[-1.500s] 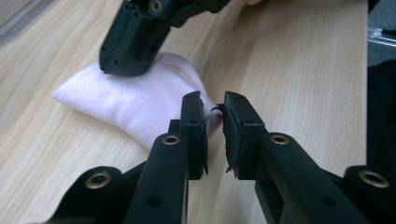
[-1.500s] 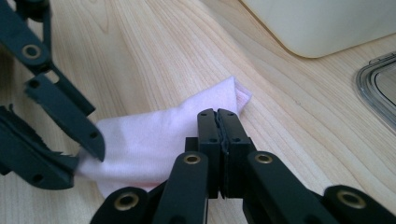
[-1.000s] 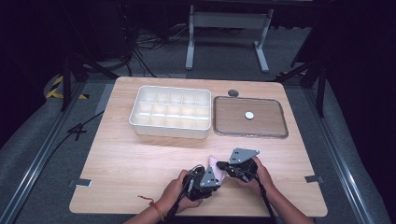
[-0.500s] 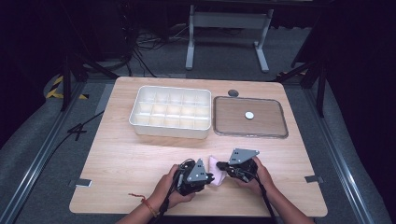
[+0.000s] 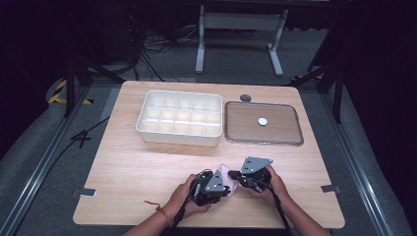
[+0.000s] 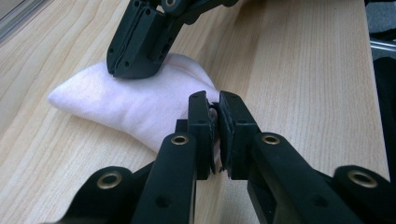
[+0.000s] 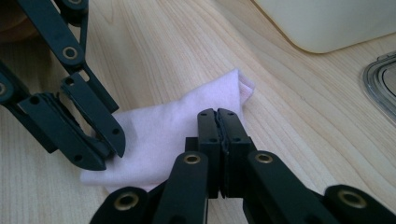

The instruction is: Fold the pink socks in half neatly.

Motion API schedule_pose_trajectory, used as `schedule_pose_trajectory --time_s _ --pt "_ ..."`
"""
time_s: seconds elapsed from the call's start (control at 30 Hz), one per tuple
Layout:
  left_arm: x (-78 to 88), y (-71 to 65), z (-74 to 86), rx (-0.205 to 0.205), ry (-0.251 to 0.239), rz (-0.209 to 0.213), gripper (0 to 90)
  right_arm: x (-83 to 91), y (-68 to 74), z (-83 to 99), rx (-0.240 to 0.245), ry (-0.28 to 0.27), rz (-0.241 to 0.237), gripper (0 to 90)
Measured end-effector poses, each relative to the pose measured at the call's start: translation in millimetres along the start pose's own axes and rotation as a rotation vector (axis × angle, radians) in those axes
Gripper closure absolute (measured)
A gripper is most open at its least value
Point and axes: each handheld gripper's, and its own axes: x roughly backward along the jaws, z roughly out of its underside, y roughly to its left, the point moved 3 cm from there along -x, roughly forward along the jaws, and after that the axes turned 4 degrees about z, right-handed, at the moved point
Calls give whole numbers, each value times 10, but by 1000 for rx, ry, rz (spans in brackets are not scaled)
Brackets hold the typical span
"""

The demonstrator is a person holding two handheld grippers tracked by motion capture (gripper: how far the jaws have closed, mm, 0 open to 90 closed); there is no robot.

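Note:
A pale pink cloth (image 5: 226, 172) lies bunched on the wooden table (image 5: 137, 162) near its front edge, between my two grippers. My left gripper (image 5: 227, 190) comes at it from the left. In the left gripper view its jaws (image 6: 215, 108) are shut with a fold of the cloth (image 6: 116, 102) pinched between the pads. My right gripper (image 5: 232, 175) comes from the right, and its jaws (image 7: 218, 115) are shut on the cloth's (image 7: 163, 126) near edge. Each gripper view also shows the other gripper's tips on the cloth: the right gripper (image 6: 133, 70) and the left gripper (image 7: 109, 149).
A white tray with several compartments (image 5: 145, 118) stands at the back middle of the table. A clear lid (image 5: 285, 123) with a small white knob lies to its right. A small dark disc (image 5: 245, 98) sits behind them. Bare wood stretches to the left.
My left gripper has shifted slightly beside the cloth and now sits tight against it. The right hand has stayed where it was.

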Motion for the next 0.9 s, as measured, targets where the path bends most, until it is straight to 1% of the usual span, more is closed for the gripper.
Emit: schedule_pose_trajectory --time_s 0.03,0.07,0.23,0.27,0.3,0.4,0.43,0.47,0.5,0.57,0.67,0.73,0.77,0.87,0.9 --pt "-6 -11 0 -3 -4 -3 837 1 -1 0 1 0 2 893" --pt "-7 -18 -1 -18 1 -13 839 3 -3 1 2 1 2 892" --pt "-20 -13 4 -9 -10 -12 847 33 -24 13 3 5 5 863" --pt "-25 -15 3 -4 -14 -13 846 48 -35 22 -5 9 6 855" --pt "-30 -14 0 -7 -18 -15 846 61 -46 30 -10 10 5 845" --pt "-29 -10 -2 -3 -14 -12 844 98 -83 42 -29 14 17 787" --pt "-29 -9 -3 0 -15 -9 844 127 -106 47 -44 11 34 752" --pt "-29 -7 -3 -1 -16 -8 844 127 -106 47 -44 11 34 752" --pt "-28 -6 -1 1 -15 -8 843 140 -113 48 -48 6 39 733" --pt "-30 -10 -2 3 -15 -10 842 178 -137 37 -61 -9 63 680" --pt "-31 -8 -2 0 -14 -12 841 219 -150 12 -80 -29 75 656" --pt "-31 -10 -3 3 -14 -13 840 233 -140 -11 -95 -47 61 620" --pt "-32 -12 -5 1 -13 -16 839 228 -125 -23 -102 -46 56 592" --pt "-30 -19 -7 0 -9 -19 832 185 -80 -41 -118 -40 27 562" --pt "-30 -20 -7 0 -9 -19 831 154 -63 -40 -116 -28 25 543"
